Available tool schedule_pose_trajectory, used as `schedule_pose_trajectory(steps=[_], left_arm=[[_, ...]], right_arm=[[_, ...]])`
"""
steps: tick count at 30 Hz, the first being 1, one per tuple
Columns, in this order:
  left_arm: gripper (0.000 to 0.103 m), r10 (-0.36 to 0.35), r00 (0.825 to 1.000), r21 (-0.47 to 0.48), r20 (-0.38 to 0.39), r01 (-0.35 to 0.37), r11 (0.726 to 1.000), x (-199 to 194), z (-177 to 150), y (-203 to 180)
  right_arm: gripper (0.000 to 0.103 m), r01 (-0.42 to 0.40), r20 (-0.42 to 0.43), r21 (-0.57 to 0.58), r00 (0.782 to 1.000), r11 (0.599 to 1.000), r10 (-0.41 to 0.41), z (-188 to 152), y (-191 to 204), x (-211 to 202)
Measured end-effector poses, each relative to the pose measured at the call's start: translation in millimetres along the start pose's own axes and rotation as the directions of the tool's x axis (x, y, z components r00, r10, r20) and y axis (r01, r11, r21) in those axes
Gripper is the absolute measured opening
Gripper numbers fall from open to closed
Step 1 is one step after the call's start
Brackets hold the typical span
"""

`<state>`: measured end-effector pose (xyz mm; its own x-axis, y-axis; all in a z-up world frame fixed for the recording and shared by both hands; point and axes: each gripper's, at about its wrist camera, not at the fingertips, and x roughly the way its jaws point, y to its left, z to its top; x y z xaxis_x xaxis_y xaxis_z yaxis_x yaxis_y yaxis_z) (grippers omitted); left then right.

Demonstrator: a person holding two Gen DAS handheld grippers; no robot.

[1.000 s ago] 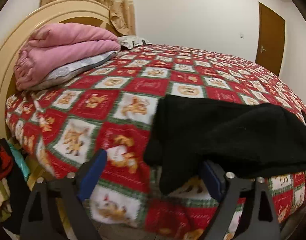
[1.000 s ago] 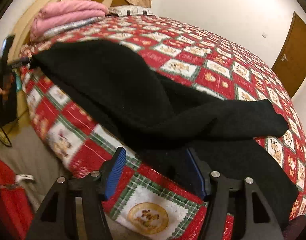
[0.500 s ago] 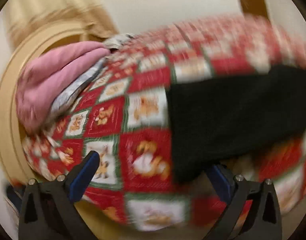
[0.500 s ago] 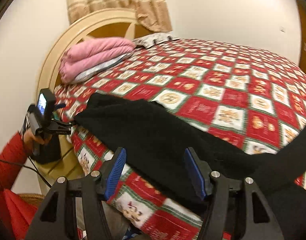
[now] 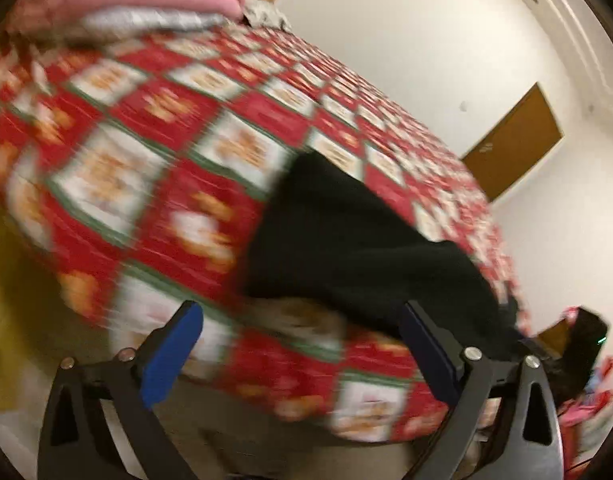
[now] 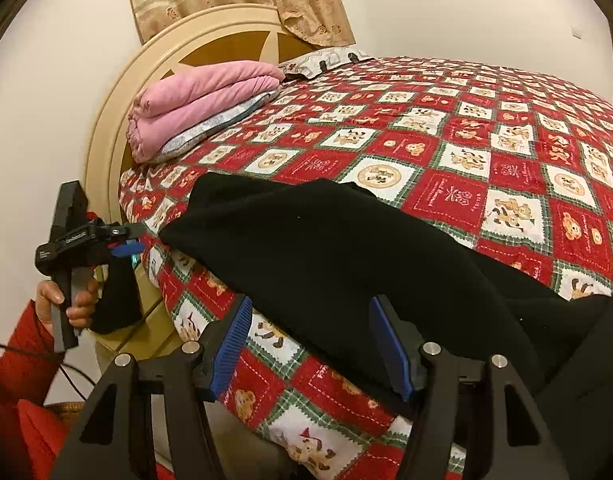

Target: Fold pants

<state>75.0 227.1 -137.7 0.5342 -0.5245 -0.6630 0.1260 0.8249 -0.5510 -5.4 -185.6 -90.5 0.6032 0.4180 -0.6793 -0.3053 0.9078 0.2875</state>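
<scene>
Black pants (image 6: pixel 326 240) are lying across the near edge of the bed (image 6: pixel 466 140), on the red-and-white checked bedspread (image 6: pixel 446 196), one end reaching toward the headboard (image 6: pixel 106 128) side, the rest running off to the right of the right wrist view. Right tongs (image 6: pixel 310 344) are sitting wide apart, nothing between the blue pads (image 6: pixel 230 348), hovering just off the bed edge with the pants' lower hem near the right pad. Left tongs (image 5: pixel 302 352) are also standing wide, gripping nothing; the left wrist view is motion-blurred and tilted, with the pants (image 5: pixel 346 240) lying just ahead of the fingers. In the right wrist view the left tongs (image 6: pixel 126 240) are showing at far left, held by a hand (image 6: pixel 66 300) in a red sleeve, tips pointing at the pants' corner; I cannot tell whether they are touching it. Pink folded blanket (image 6: pixel 198 100) is resting on the bed by the headboard, well apart from the pants.
</scene>
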Motion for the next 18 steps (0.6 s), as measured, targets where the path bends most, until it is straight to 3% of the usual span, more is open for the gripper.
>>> schedule_pose_trajectory(steps=[3, 6, 9, 11, 15, 18], left_arm=[[0.096, -0.046, 0.999, -0.085, -0.005, 0.046, 0.995, 24.1, 3.5, -3.3], [0.091, -0.079, 0.997, -0.216, 0.025, 0.082, 0.973, 37.7, 9.6, 6.5], [0.062, -0.069, 0.996, -0.268, 0.061, 0.082, 0.960, 38.7, 14.7, 11.1], [0.031, -0.041, 0.996, -0.258, 0.076, 0.059, 0.964, 36.0, 20.1, 9.1], [0.022, -0.036, 0.990, -0.196, 0.135, 0.062, 0.979, 28.8, 34.7, -0.6], [0.021, 0.046, 0.982, -0.049, 0.184, -0.038, 0.998, 27.9, 39.9, -19.9]], right_arm=[[0.062, 0.001, -0.001, 0.021, 1.000, 1.000, -0.001, -5.2, -2.8, -0.6], [0.062, 0.015, 0.002, 0.047, 1.000, 0.999, -0.015, -11.9, -9.7, -3.4], [0.062, 0.025, 0.009, 0.094, 1.000, 0.995, -0.026, -17.2, -21.0, -5.3], [0.062, 0.027, 0.012, 0.128, 1.000, 0.991, -0.029, -17.9, -27.7, -4.5], [0.062, 0.027, 0.029, 0.167, 0.999, 0.986, -0.032, -17.5, -33.9, -2.9], [0.062, 0.019, 0.038, 0.178, 0.999, 0.984, -0.027, -16.6, -34.0, -2.2]])
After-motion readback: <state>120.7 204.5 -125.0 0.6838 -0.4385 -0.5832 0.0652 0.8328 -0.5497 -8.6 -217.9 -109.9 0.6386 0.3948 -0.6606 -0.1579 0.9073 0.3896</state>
